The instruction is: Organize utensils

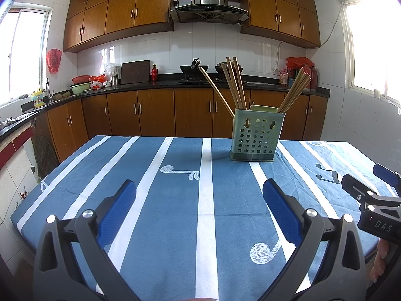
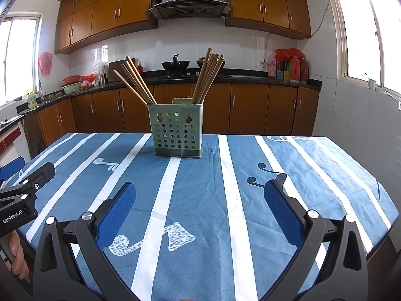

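Chopsticks (image 2: 205,75) are what this is all about, but neither set of jaws has any of them: the right gripper (image 2: 200,215) is spread wide with nothing between its blue pads, hanging over the striped blue cloth (image 2: 200,188), and the left gripper (image 1: 199,213) is the same deal, wide open and empty over the near part of the surface. In each wrist view you can catch the other gripper poking in from the side, well apart from the sticks, with a bit of a hand on it. Further out, all the chopsticks sit in a pale green perforated holder (image 2: 175,130) standing upright toward the far side of the surface. They're in two bunches, thin ends down in the holder, long axes roughly upright but tilted: in the right wrist view one bunch (image 2: 136,82) leans up and to the left, the other up and a little right, so they fan apart in a V. Behind that is a kitchen counter with woks (image 2: 175,64) on the stove.
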`<state>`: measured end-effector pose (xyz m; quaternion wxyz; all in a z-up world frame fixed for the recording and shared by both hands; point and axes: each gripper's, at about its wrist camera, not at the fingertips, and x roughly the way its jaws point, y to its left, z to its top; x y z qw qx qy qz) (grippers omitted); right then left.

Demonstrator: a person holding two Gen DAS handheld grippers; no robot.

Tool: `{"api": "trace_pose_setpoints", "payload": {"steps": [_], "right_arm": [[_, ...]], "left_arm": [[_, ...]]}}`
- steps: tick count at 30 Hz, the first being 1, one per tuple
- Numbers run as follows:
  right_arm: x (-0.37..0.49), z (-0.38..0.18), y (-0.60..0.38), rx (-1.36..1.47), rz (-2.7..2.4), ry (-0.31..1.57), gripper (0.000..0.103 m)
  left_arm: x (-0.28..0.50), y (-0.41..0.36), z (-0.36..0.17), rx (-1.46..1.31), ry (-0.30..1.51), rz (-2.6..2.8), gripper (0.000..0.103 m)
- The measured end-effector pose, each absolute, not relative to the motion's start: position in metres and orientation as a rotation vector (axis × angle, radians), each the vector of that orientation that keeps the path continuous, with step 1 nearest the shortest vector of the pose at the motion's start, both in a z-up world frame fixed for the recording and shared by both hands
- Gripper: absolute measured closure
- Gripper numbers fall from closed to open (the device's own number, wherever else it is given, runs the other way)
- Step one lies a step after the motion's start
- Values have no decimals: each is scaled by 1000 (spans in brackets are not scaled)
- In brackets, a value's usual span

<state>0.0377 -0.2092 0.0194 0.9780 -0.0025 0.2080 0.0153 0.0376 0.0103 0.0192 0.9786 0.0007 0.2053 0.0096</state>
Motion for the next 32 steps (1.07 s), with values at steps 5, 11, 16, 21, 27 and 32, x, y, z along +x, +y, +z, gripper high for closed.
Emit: {"api": "trace_pose_setpoints", "payload": {"steps": [5,11,16,21,27,32], "right_arm": [[38,20,-209,-4,31,419,2],[38,20,-210,-4,31,420,2],[38,21,-210,-3,32,420,2],[36,19,-208,-3,31,420,2],[37,20,-209,-2,30,421,2],[37,20,-209,-1,31,421,2]], "left_arm": [[37,10,19,1,413,19,4],[37,10,20,2,413,20,4],[38,10,20,1,414,20,4],[36,8,18,2,407,20,4],[36,6,15,-1,412,20,4],[34,5,15,-3,413,20,4]]}}
